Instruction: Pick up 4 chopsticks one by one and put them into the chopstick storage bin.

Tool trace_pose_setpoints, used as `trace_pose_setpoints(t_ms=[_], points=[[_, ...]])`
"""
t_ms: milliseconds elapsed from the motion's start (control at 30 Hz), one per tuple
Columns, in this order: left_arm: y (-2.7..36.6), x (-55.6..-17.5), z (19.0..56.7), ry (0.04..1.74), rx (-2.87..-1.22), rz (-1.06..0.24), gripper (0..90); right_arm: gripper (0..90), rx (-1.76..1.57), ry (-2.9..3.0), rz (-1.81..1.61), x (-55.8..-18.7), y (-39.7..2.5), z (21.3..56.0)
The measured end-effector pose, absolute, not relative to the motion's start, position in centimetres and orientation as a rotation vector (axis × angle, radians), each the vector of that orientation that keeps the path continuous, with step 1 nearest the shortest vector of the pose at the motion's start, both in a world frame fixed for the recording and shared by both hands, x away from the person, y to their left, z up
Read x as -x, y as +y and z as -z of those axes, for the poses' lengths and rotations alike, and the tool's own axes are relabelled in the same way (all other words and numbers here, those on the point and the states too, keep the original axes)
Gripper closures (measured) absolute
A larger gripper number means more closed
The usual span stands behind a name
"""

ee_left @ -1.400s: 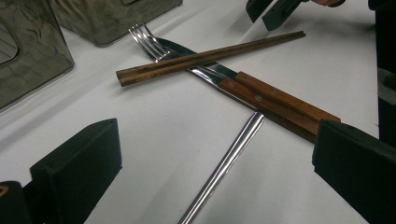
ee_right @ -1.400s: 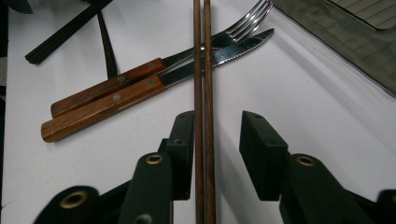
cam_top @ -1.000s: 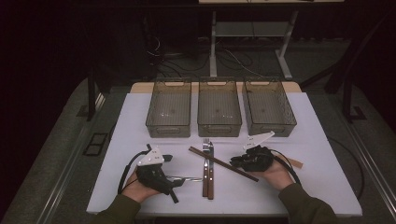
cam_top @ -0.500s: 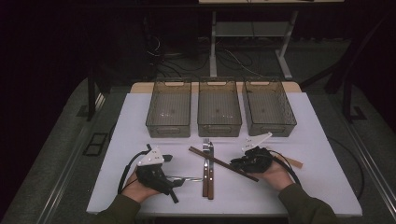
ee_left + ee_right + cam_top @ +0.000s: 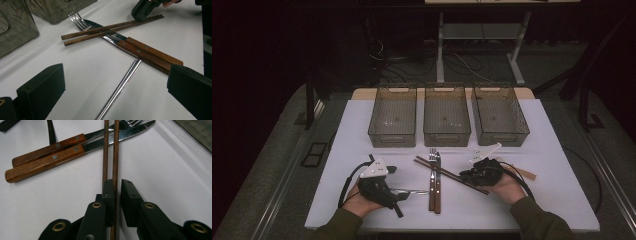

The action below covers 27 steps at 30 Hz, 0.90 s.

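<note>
Right claw [image 5: 117, 187]: we see its two black jaws drawn in close around one chopstick [image 5: 115, 157] of the pair, the stick running between them; we read it as gripping that stick, with a slim gap left at the right jaw.
Left claw [image 5: 113, 92]: jaws spread wide apart, nothing held; it rests low on the worktop [image 5: 557, 165] at our near left [image 5: 384, 187].
Chopsticks: in the high view the pair [image 5: 447, 172] lies slantwise across the fork and knife, the far ends up-left, the near ends at the right claw [image 5: 474, 172].
Second chopstick [image 5: 105, 150]: just beside the gripped one, outside the left jaw.
Fork [image 5: 82, 22] and steak knife [image 5: 150, 51]: side by side with wooden handles, under the chopsticks where they cross.
Metal handle [image 5: 122, 85]: a shiny rod between the left jaws, its tip touching or just short of the fork handle; we cannot tell what utensil it belongs to.
Bins: three clear mesh-bottomed bins [image 5: 447, 117] in a row at the far side of the worktop, well apart from the cutlery.
</note>
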<state>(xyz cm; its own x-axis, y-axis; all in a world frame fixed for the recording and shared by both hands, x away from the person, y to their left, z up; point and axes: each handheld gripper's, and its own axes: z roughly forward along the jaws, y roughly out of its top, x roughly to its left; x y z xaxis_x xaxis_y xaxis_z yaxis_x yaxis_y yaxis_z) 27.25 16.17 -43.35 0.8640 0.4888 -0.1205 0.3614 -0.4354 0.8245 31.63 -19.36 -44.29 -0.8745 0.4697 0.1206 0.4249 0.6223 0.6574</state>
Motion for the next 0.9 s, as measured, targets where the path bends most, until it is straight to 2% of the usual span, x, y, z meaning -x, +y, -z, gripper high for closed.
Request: trace_pose_setpoints(t_ms=[900], points=[[16.14, -27.25, 43.33, 0.615, -2.070, -0.165, 0.7, 85.1, -0.704, 2.749, -1.007, -31.10, -18.93, 44.42]])
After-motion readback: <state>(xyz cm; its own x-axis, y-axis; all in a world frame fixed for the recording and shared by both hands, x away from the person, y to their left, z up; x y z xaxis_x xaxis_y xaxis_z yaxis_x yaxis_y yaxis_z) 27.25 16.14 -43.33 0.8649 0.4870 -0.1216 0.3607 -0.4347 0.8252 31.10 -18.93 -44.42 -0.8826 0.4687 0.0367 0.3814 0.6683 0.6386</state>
